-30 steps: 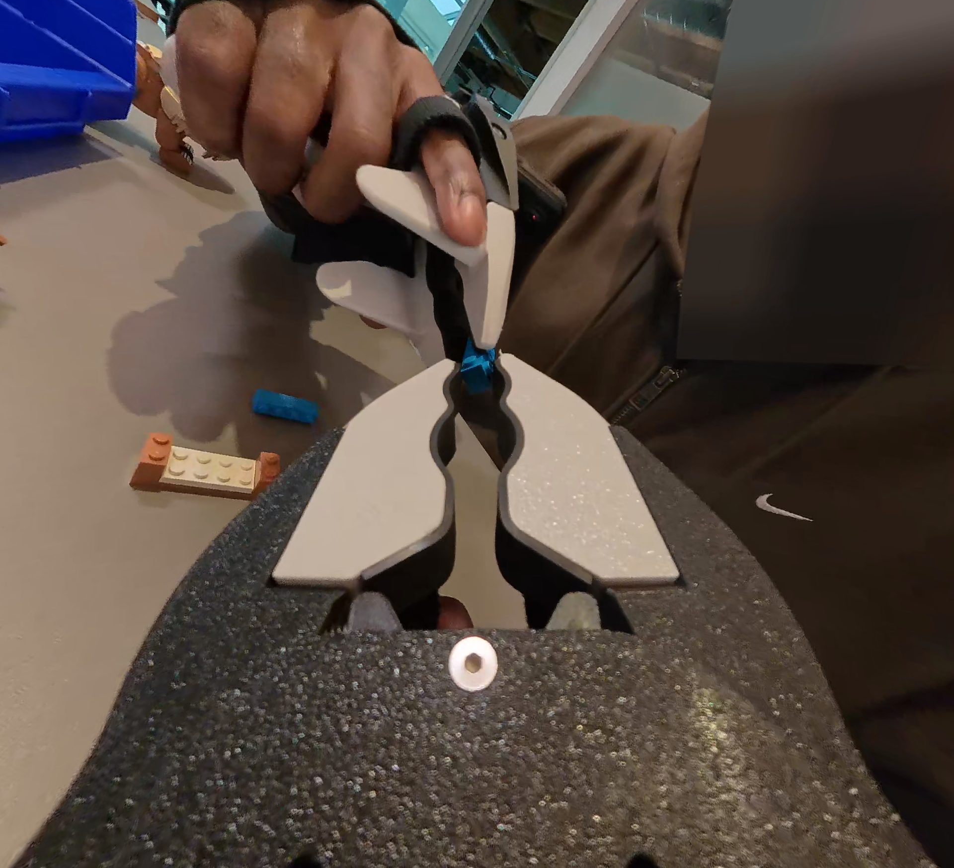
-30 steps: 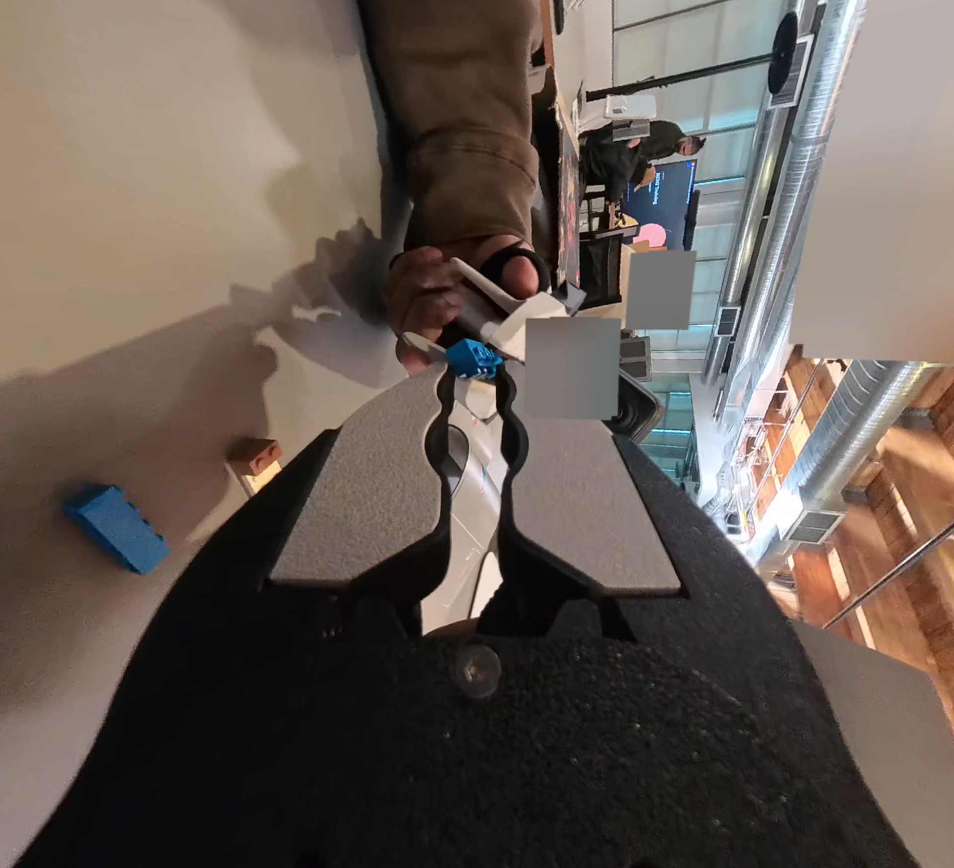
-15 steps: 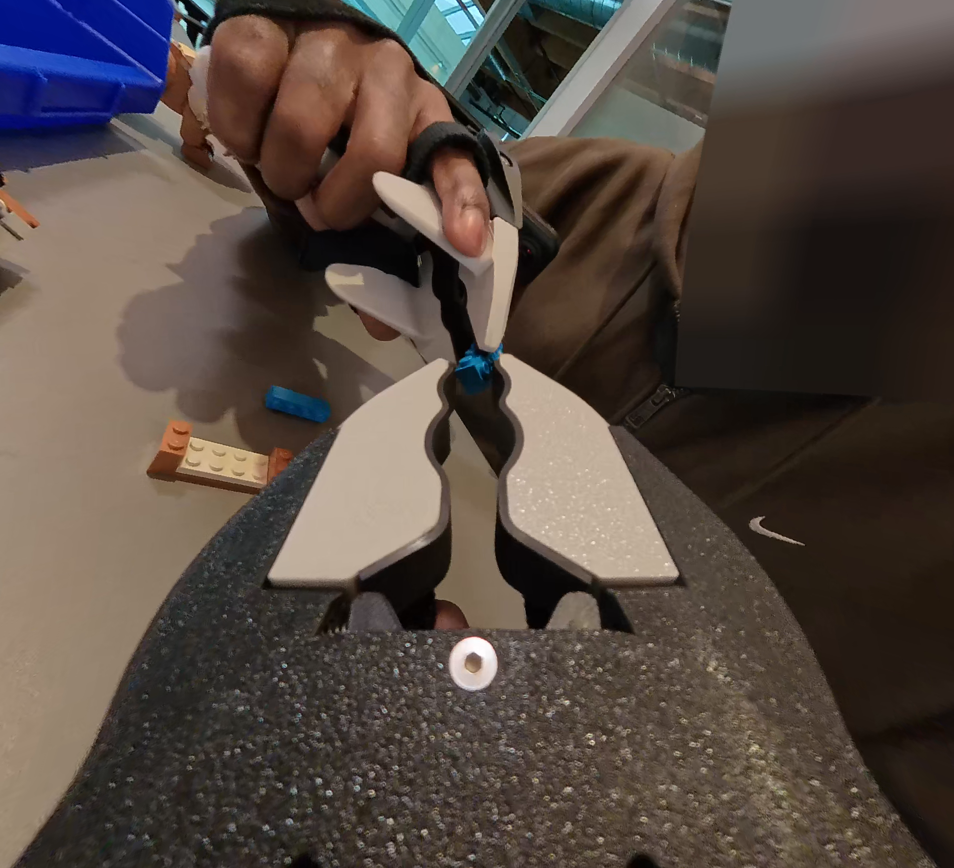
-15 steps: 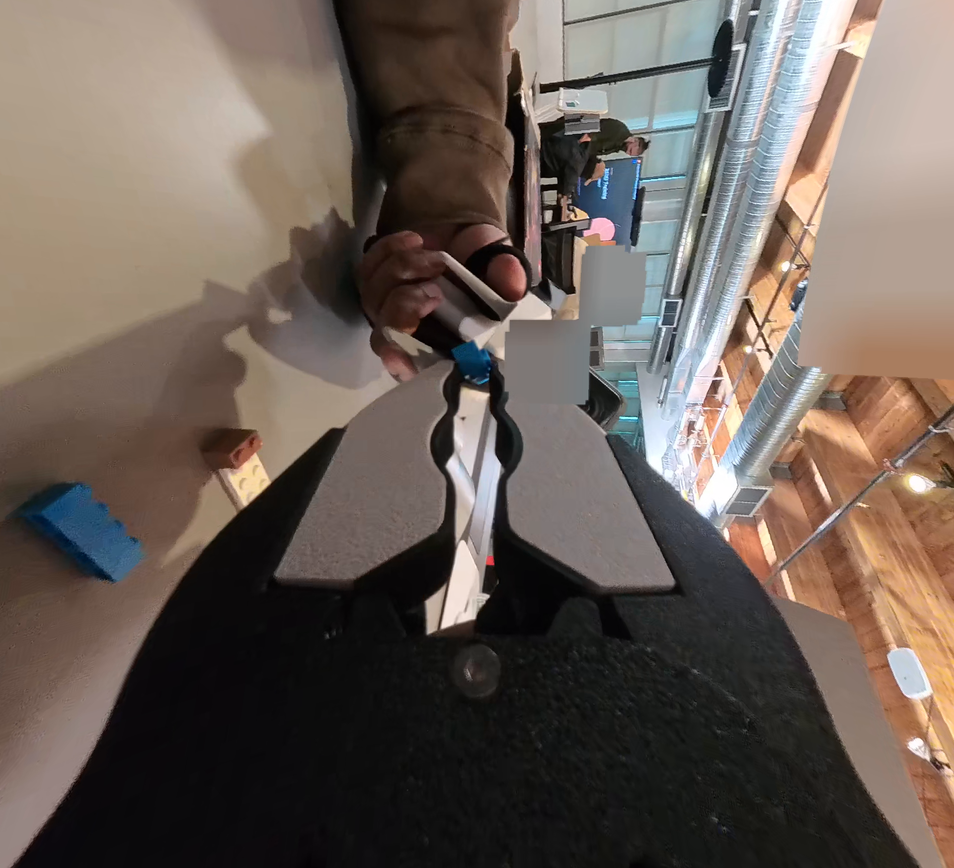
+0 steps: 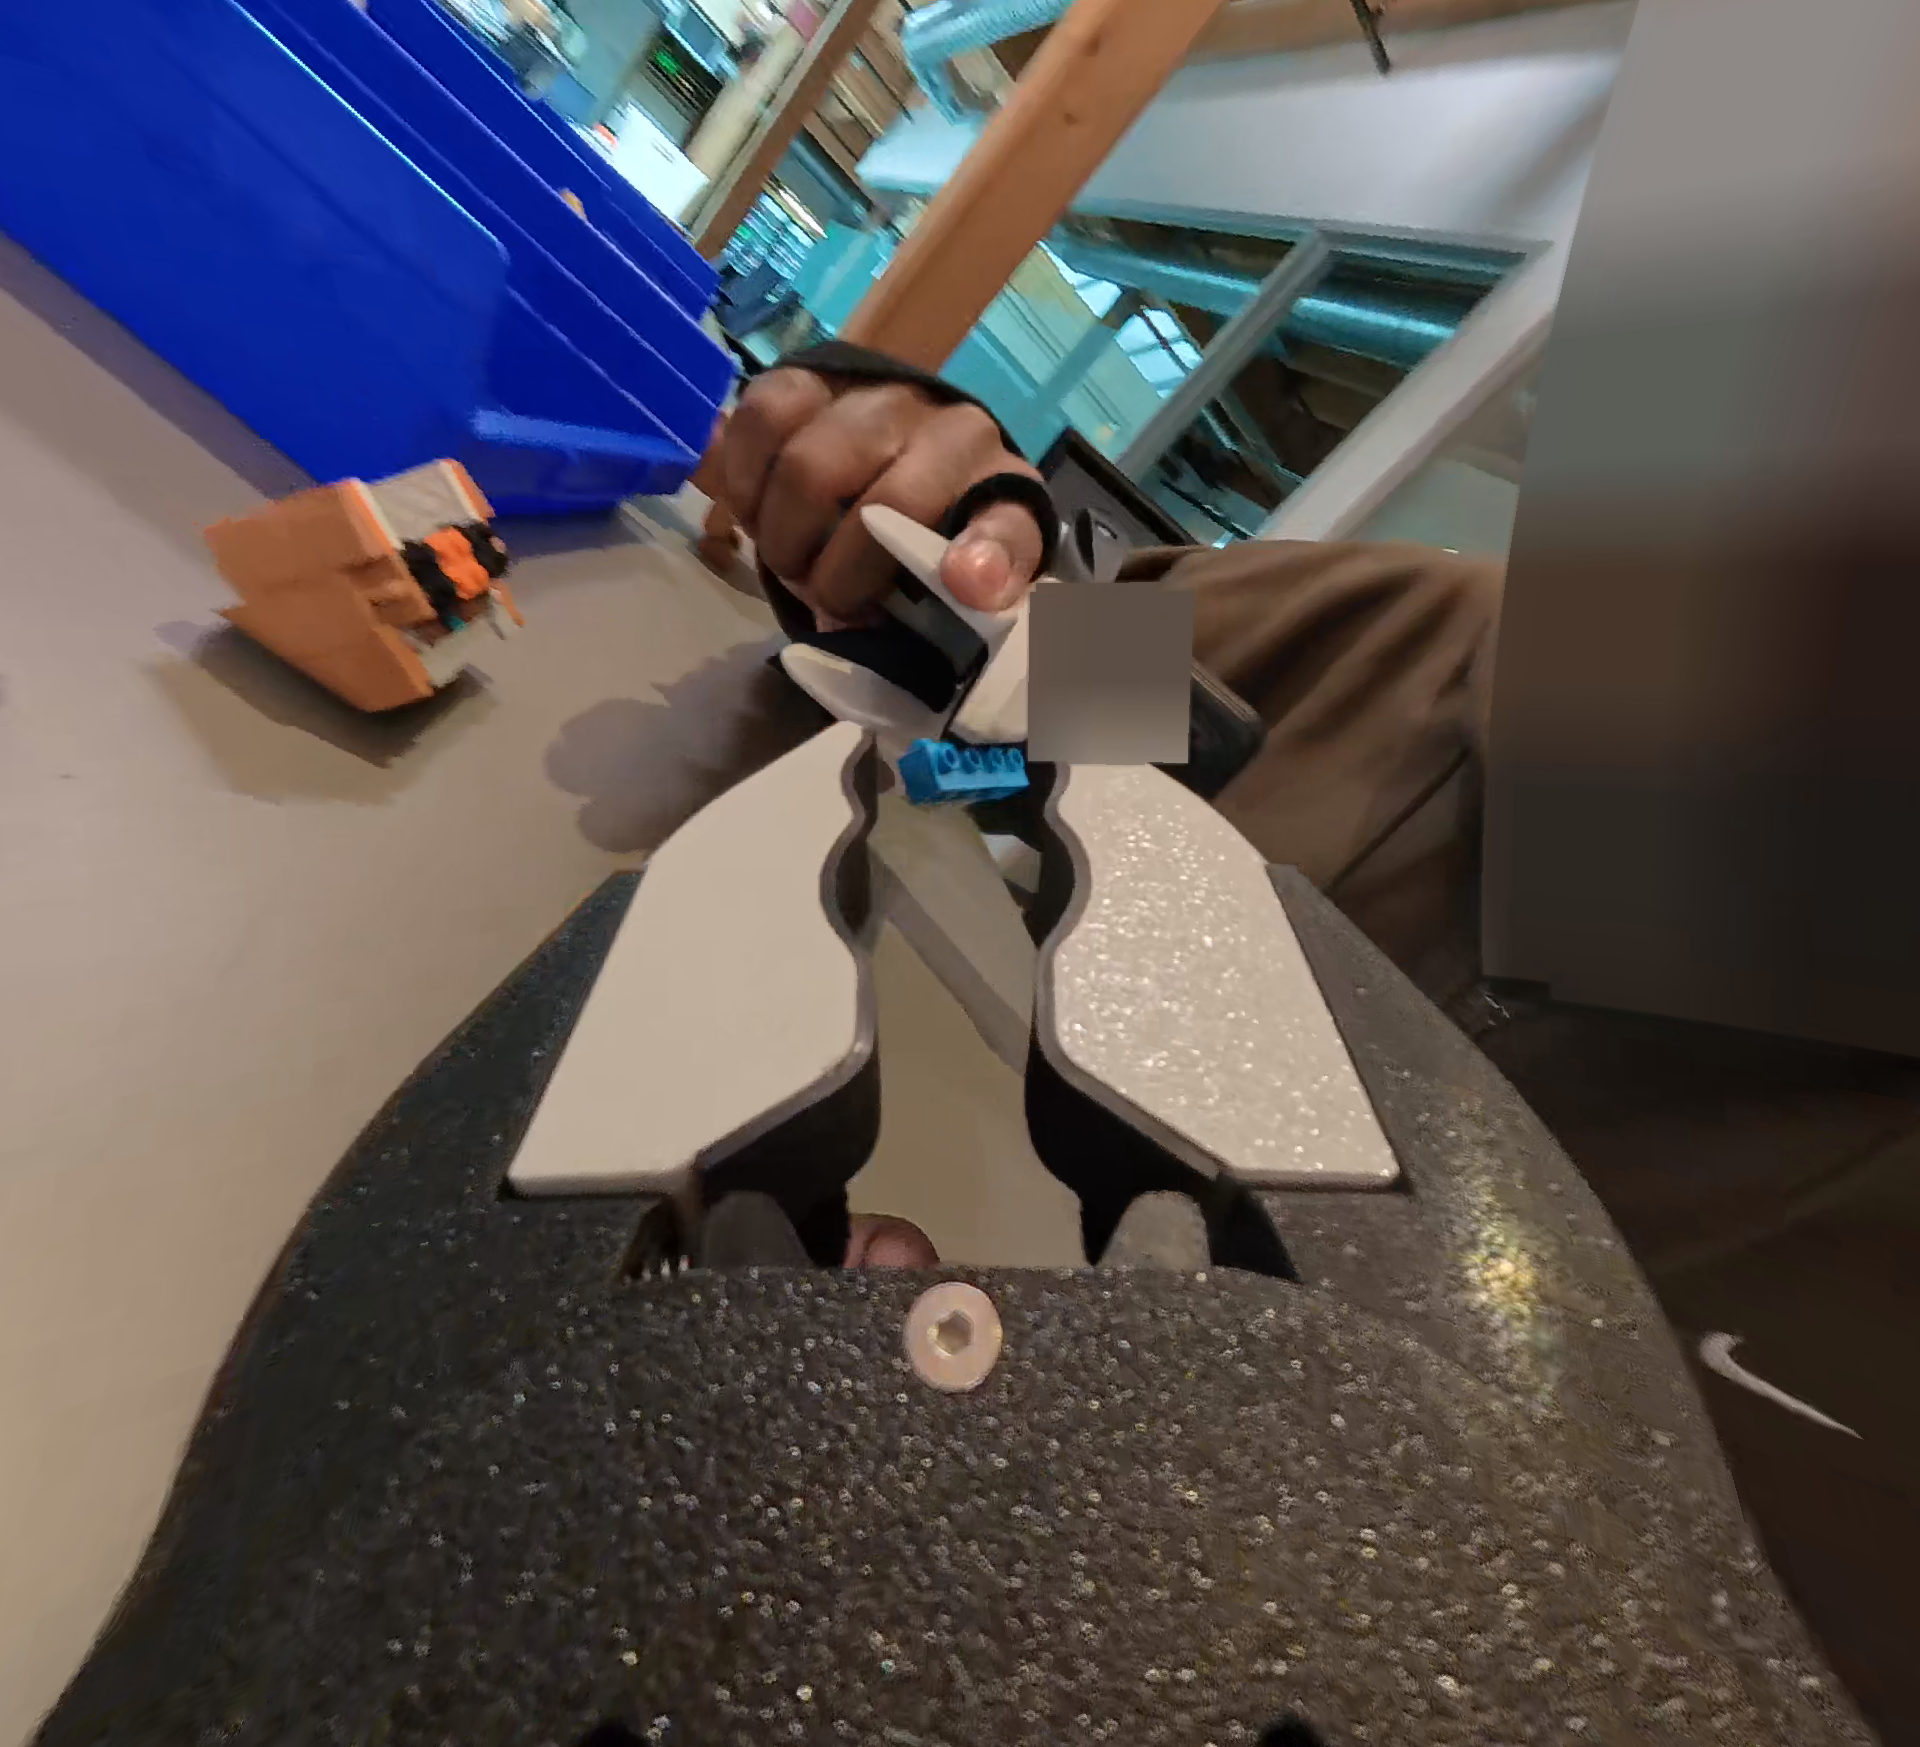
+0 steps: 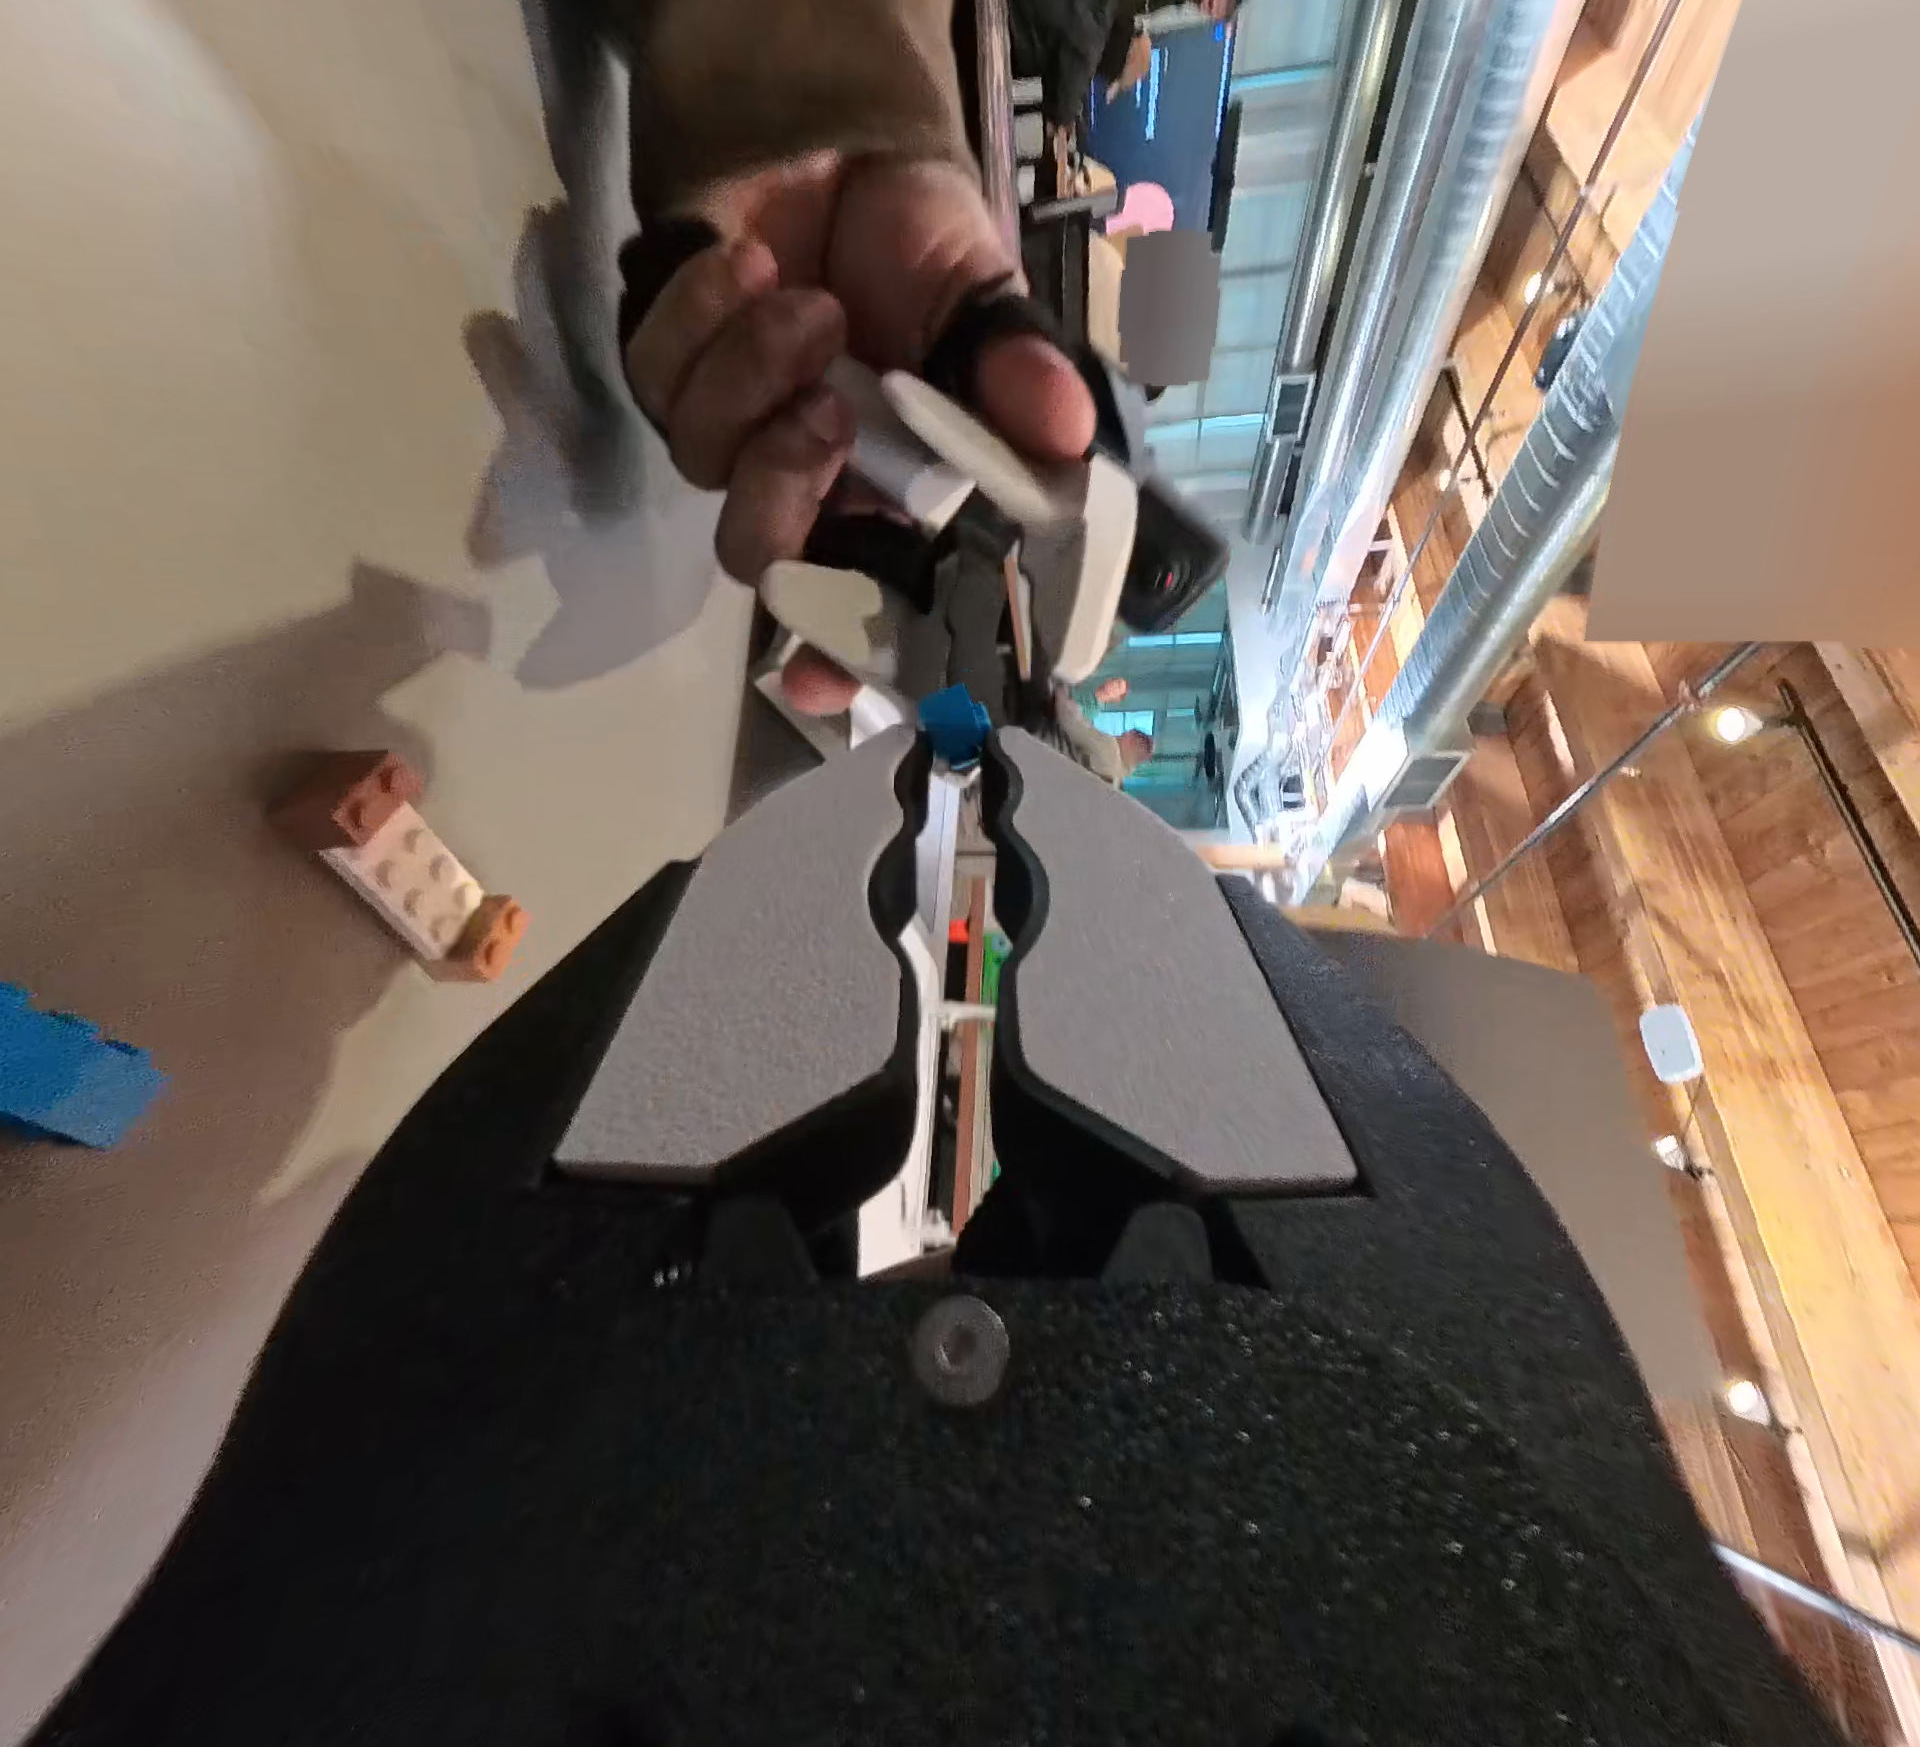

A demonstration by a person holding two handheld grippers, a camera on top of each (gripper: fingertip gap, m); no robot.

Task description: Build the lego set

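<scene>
A small blue brick [image 6: 954, 723] is pinched at the tips of my right gripper [image 6: 954, 747], which is shut on it and holds it above the table. In the left wrist view the same blue brick [image 5: 962, 772] shows studs-up between the tips of my left gripper [image 5: 956, 762], whose jaws stand apart and do not clamp it. The right gripper's white fingers [image 5: 862, 695] hold the brick from behind, a hand around the handle. In the right wrist view the left gripper [image 6: 966, 617] faces me, open, just beyond the brick.
An orange and grey lego assembly [image 5: 353, 585] lies on the grey table [image 5: 260, 918] at left, in front of blue bins [image 5: 312, 243]. A brown, white and orange brick strip [image 6: 400, 866] and a loose blue brick [image 6: 62, 1074] lie on the table. A person's brown sleeve is behind. Only a small space, under 4 cm, lies between the two pairs of fingers.
My left gripper has opened and let go of the blue brick, which both grippers pinched before. The right gripper keeps it. Both grippers have swung, and the orange assembly has come into view.
</scene>
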